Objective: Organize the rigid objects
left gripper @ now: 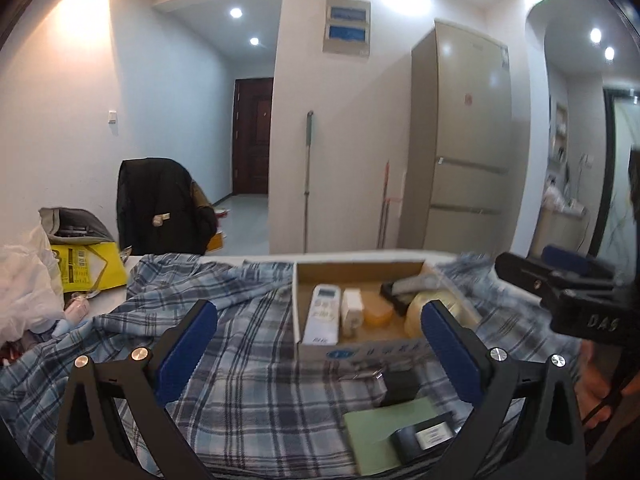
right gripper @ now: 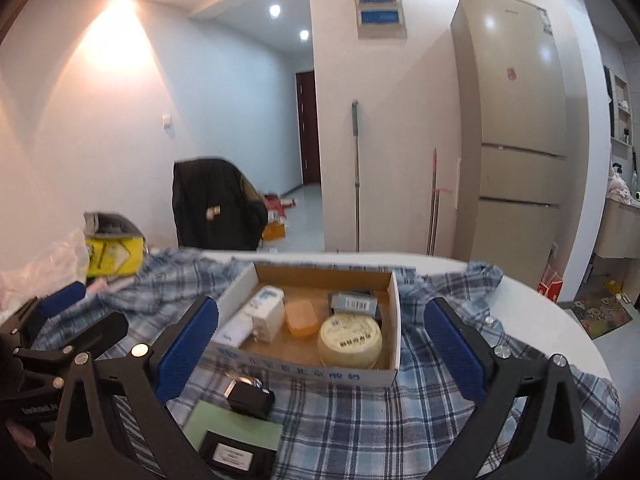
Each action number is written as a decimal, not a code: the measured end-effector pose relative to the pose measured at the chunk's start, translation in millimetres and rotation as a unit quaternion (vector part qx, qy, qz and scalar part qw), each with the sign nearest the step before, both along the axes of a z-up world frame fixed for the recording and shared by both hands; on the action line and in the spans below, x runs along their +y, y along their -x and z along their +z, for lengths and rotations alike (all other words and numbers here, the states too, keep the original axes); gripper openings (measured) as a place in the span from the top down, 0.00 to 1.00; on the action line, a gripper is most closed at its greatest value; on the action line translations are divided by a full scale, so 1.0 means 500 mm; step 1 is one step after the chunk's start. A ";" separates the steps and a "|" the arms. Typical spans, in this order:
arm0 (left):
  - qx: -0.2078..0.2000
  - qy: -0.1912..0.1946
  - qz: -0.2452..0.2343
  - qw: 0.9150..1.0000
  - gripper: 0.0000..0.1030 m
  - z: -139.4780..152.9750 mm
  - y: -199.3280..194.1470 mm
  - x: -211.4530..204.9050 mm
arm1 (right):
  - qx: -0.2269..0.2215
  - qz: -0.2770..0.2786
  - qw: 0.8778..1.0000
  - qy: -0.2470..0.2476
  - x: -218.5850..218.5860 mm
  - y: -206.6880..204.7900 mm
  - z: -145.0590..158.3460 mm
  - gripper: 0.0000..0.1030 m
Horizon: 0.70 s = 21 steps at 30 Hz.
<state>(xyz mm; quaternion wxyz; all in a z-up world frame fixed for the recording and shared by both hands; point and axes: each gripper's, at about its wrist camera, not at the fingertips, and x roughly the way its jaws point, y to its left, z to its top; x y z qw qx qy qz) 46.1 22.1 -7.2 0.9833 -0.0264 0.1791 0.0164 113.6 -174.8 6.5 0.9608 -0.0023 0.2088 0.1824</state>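
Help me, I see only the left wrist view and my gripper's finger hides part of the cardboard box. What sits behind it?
Observer: A round cream tin with a printed lid, in the box's near right corner.
Operator: Anything behind that tin?
Observer: A grey packet with a barcode label, against the far wall.
Operator: Is the right gripper carrying something?
Observer: No, the right gripper is wide open, nothing between its fingers.

Both grippers [left gripper: 318, 346] [right gripper: 320, 344] wide-jawed, empty
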 end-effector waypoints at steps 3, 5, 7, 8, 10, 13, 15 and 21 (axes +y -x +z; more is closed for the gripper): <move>0.024 0.017 -0.012 1.000 0.00 -0.024 -0.015 0.005 | 0.021 0.000 1.000 0.000 -0.007 -0.012 -0.028 0.00; 0.023 0.011 -0.013 1.000 0.00 -0.027 -0.014 0.000 | 0.036 0.004 0.999 0.001 -0.009 -0.019 -0.045 0.00; 0.013 0.003 -0.015 1.000 0.00 -0.026 -0.007 -0.006 | 0.046 0.008 0.999 0.010 -0.007 -0.022 -0.054 0.00; 0.011 0.002 -0.016 1.000 0.00 -0.025 -0.005 -0.008 | 0.049 0.010 0.999 0.013 -0.006 -0.024 -0.058 0.00; 0.009 0.001 -0.017 1.000 0.00 -0.027 -0.005 -0.008 | 0.057 0.013 0.998 0.017 -0.001 -0.024 -0.063 0.00; 0.010 0.009 -0.009 1.000 0.00 -0.027 -0.003 -0.003 | 0.071 0.024 0.997 0.030 0.011 -0.025 -0.072 0.00; 0.006 0.018 -0.004 1.000 0.00 -0.027 -0.001 0.004 | 0.083 0.030 0.995 0.039 0.019 -0.027 -0.079 0.00; -0.006 0.032 0.018 0.999 0.00 -0.022 0.004 0.022 | 0.129 0.090 0.986 0.060 0.054 -0.024 -0.106 0.04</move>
